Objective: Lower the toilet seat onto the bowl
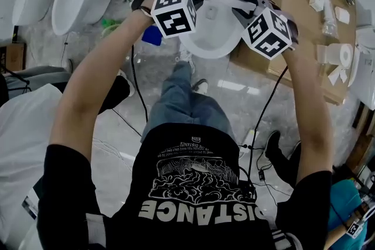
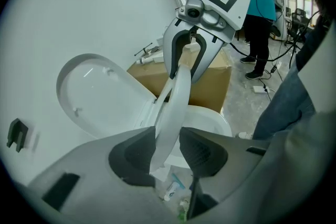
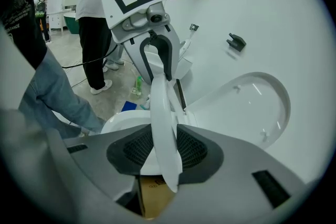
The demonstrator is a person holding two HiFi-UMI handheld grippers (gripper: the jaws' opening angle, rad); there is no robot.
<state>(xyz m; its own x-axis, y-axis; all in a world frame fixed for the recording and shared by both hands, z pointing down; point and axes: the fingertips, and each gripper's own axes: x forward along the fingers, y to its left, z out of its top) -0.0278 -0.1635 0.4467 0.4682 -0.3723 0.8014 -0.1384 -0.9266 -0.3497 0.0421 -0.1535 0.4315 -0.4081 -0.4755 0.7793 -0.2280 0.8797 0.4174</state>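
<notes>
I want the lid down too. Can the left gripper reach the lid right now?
Probably not yet: the left gripper has the seat between its jaws, and the lid stands open behind it, so the seat blocks the way.

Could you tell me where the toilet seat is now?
In both gripper views the toilet seat stands edge-on between the fingers, partly raised above the bowl, the raised lid behind it.

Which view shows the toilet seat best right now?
Left gripper view: the toilet seat shows as a long curved rim, running from this gripper's jaws to the right gripper. Right gripper view shows it edge-on too; head view barely shows it.
</notes>
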